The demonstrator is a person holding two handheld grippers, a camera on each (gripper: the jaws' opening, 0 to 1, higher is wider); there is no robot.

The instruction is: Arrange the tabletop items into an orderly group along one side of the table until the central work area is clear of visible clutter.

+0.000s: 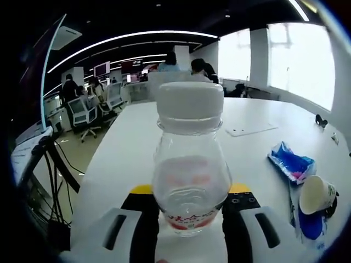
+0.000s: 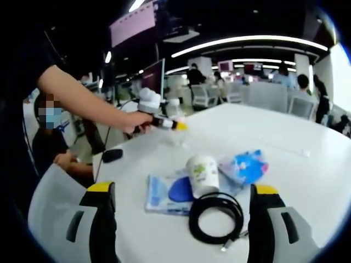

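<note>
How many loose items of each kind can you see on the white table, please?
Clear bottle: 1
Paper cup: 1
Blue packet: 1
Flat blue-and-white pack: 1
Black cable coil: 1
Total: 5

The left gripper view is looking low along the desk, very close behind a clear bottle. The right gripper view is facing across it from farther back. Both are sharing the paper cup.
</note>
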